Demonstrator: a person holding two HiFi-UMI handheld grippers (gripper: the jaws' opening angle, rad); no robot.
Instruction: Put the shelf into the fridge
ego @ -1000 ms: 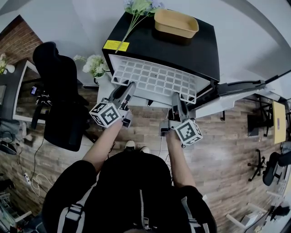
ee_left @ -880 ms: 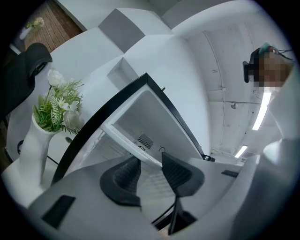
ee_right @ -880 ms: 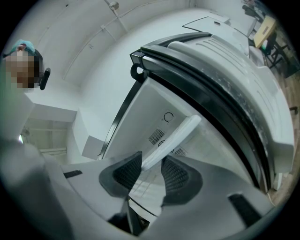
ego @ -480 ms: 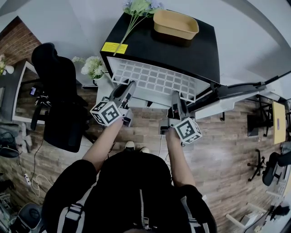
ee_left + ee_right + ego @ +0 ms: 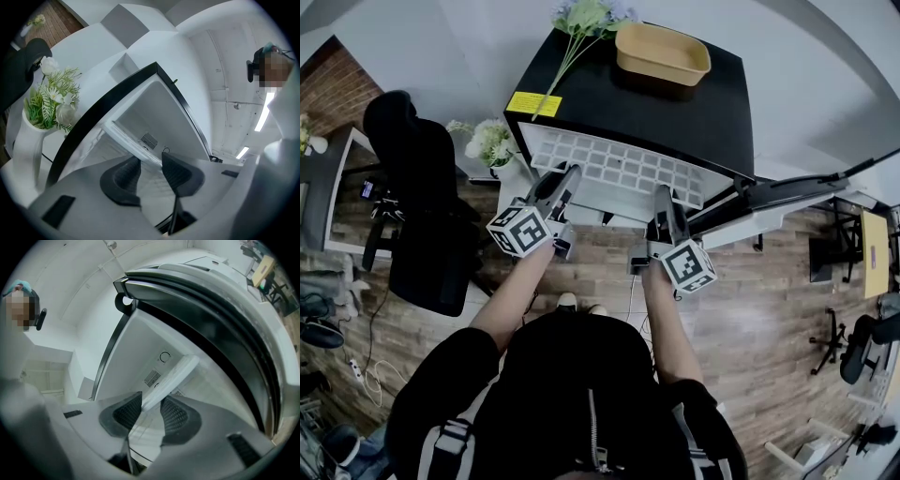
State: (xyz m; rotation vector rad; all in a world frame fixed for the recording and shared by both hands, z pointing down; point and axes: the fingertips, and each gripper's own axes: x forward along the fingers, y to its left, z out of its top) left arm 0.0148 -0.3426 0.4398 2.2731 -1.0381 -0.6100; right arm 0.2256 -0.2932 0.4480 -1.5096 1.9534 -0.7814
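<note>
Comparing with a second earlier, the shelf [image 5: 619,167] had slid deeper into the fridge [image 5: 675,103], with less of its grid showing. The left tongs [image 5: 149,161] and right tongs [image 5: 150,401] each stood closed on its front rim; insertion was judged partly complete.

No words or numbers can be read. A yellow label [image 5: 533,104] sits on the front left corner of the fridge [image 5: 675,103] top; its dark print is too small to make out. The left cube [image 5: 521,232] and right cube [image 5: 688,266] carry black-and-white square marker patterns, not letters. A ring mark [image 5: 165,357], broken like a C, stands on the fridge's back wall [image 5: 140,348].
</note>
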